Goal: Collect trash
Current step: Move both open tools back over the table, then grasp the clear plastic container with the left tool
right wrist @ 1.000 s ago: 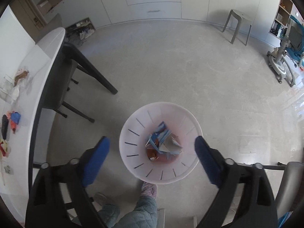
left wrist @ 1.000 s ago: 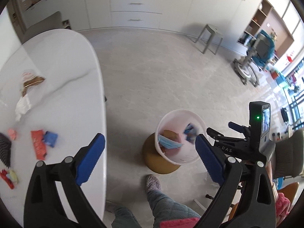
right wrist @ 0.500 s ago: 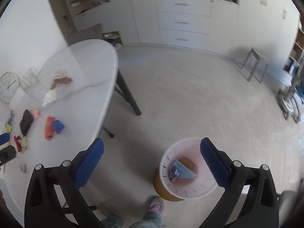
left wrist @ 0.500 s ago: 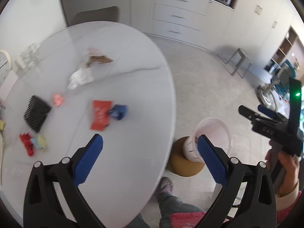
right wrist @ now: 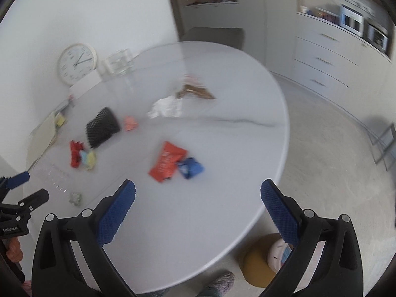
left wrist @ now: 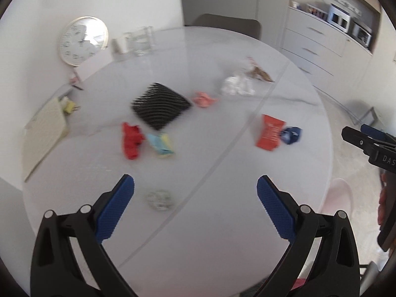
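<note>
Now, left gripper [left wrist: 195, 190]: fingers spread wide, empty, low in its frame above the white oval table [left wrist: 222, 235].
Right gripper [right wrist: 198, 195]: spread just as wide, empty, over the table's near edge.
Orange wrapper [right wrist: 167, 161]: centre of the right view, touching a crumpled blue wrapper [right wrist: 191, 168] on its right.
Red wrapper [left wrist: 131, 140]: left of centre in the left view, beside a blue-and-yellow scrap [left wrist: 160, 143].
Pink scrap [left wrist: 204, 99], white tissue [left wrist: 237, 86], brown-and-clear bag [left wrist: 258, 73]: upper middle, farther back.
Clear crumpled bit [left wrist: 159, 199]: just ahead of the left gripper's left finger.
Black ridged mat [left wrist: 159, 105]: centre left.
Trash bin [right wrist: 278, 253]: lower right of the right view, on the floor beside the table, partly behind the right finger.
Clock [right wrist: 76, 63]: upper left, against the wall.
</note>
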